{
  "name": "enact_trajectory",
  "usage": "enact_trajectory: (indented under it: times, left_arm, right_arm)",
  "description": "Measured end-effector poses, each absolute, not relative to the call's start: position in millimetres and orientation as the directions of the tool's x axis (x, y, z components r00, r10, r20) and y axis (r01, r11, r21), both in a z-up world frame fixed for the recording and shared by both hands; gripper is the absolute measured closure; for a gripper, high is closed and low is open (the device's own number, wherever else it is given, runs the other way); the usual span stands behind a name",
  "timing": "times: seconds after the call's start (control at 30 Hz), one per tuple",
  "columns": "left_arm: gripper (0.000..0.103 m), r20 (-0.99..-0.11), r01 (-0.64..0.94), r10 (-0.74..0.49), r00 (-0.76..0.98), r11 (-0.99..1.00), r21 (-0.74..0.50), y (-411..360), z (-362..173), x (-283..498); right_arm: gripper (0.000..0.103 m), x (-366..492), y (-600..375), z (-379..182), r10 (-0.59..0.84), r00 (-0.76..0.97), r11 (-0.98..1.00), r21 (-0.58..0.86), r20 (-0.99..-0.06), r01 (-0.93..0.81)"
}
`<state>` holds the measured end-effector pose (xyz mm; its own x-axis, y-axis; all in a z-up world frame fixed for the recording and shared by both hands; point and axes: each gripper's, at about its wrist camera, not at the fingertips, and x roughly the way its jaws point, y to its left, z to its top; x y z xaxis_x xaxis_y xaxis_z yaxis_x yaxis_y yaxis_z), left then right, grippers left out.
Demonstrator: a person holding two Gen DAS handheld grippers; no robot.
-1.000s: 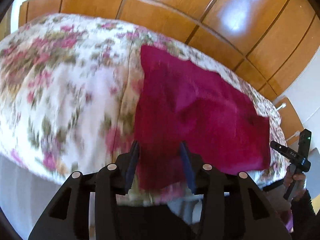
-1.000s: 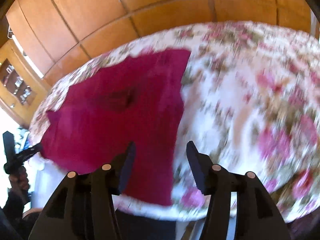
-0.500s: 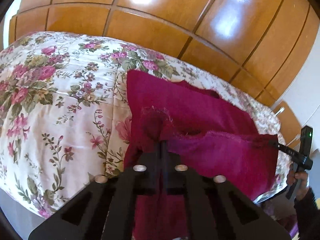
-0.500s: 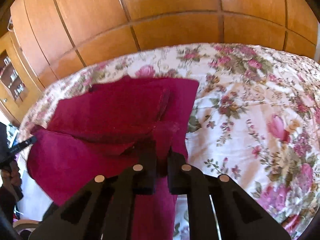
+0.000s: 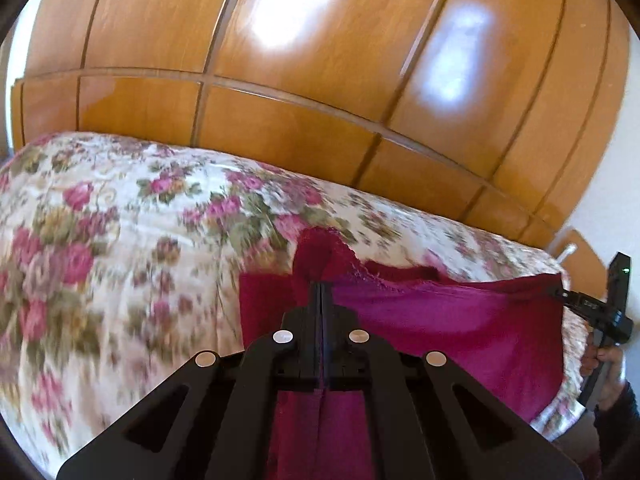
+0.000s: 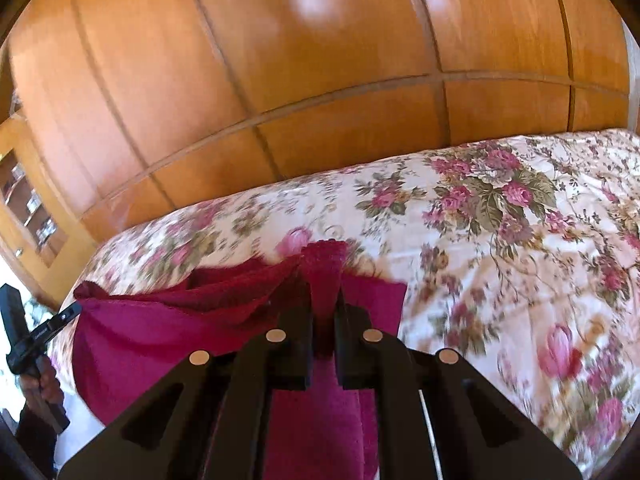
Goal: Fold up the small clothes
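Beyond the bed [image 5: 120, 240], passage is blocked by the wooden wardrobe wall [image 5: 320, 80] close behind its far edge. Open floral bedspread is left free on either side of the lifted magenta cloth [image 5: 460, 320]. Between the two hand-held grippers the way is barred by the stretched cloth edge.

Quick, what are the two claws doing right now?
Left gripper: shut on the magenta fabric garment.
Right gripper: shut on the same garment's other corner.
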<state>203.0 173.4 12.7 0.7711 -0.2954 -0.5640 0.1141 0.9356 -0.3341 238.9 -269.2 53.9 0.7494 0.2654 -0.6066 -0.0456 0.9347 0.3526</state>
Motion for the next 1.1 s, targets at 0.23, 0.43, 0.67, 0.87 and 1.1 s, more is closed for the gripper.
enact_trajectory:
  times: [0.23, 0.43, 0.67, 0.87, 1.1]
  left_arm:
    - [0.103, -0.690, -0.016, -0.180, 0.702, 0.963, -0.267, 167, -37, 290]
    - [0.103, -0.778, -0.095, -0.097, 0.621, 0.976, -0.197, 165, -77, 311]
    - [0.078, -0.741, -0.119, -0.117, 0.661, 0.959, -0.257, 189, -56, 266]
    - [0.063, -0.714, -0.067, -0.207, 0.669, 0.940, -0.335, 198, -60, 188]
    - [0.047, -0.714, -0.054, -0.232, 0.660, 0.934, -0.353, 192, -77, 137]
  right_arm:
    - [0.096, 317, -265, -6, 0.176, 0.664, 0.953, 0.295, -0.726, 0.070]
    - [0.084, 330, -264, -43, 0.139, 0.628, 0.963, 0.252, -0.766, 0.094]
    - [0.047, 280, -288, -19, 0.205, 0.658, 0.940, 0.334, -0.725, 0.075]
    - [0.045, 200, -300, -18, 0.348, 0.623, 0.890, 0.456, -0.700, 0.015]
    - [0.065, 131, -272, -43, 0.412, 0.524, 0.890, 0.452, -0.746, -0.056]
